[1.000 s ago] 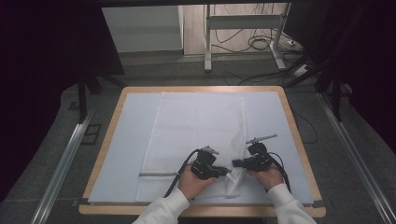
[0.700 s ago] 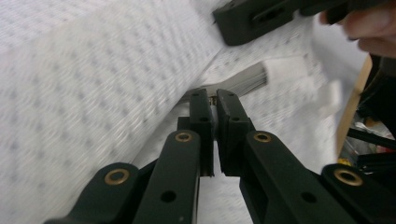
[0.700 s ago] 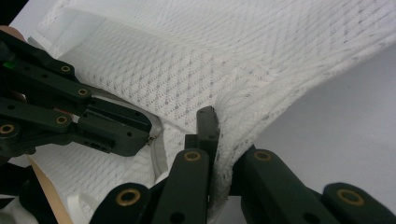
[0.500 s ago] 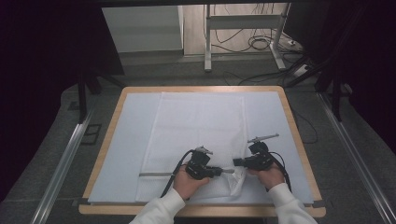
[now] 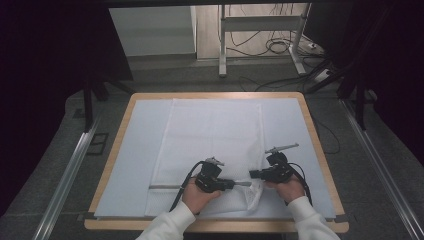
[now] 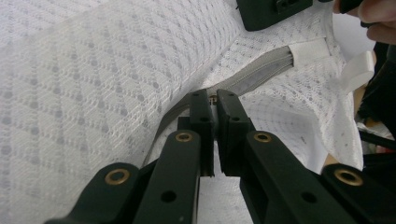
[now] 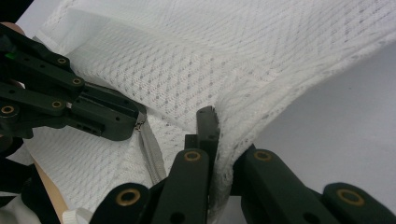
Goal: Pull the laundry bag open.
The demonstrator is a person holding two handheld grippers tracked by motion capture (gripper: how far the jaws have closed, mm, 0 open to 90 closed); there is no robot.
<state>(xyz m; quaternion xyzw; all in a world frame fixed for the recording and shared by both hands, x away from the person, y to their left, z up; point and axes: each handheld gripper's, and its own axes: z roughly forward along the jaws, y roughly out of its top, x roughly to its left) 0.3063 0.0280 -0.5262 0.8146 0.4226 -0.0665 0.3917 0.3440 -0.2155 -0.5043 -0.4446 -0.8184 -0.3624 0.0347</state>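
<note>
A white mesh bag (image 5: 215, 135) lies flat on the pale sheet covering the table (image 5: 114, 145). A grey zipper (image 5: 165, 186) runs along its near edge. My left gripper (image 5: 244, 184) points right and is shut on the small metal zipper pull (image 6: 213, 98), with the zipper (image 6: 261, 74) stretching away beyond the tips (image 6: 215, 100). My right gripper (image 5: 253, 174) faces it from the right, shut on a lifted fold of the mesh (image 7: 243, 116) near the bag's near right corner. In the right gripper view, the left gripper (image 7: 126, 126) sits at the zipper (image 7: 152, 149).
The table's wooden rim (image 5: 320, 150) frames the sheet. A white fabric tab (image 6: 357, 70) hangs at the bag's corner. Cables trail from both grippers toward the person's white sleeves (image 5: 165, 225). Beyond the table are a metal stand (image 5: 222, 45) and floor cables (image 5: 280, 47).
The left gripper has slid slightly to the left along the zipper line. The right gripper has stayed put, still holding the mesh.
</note>
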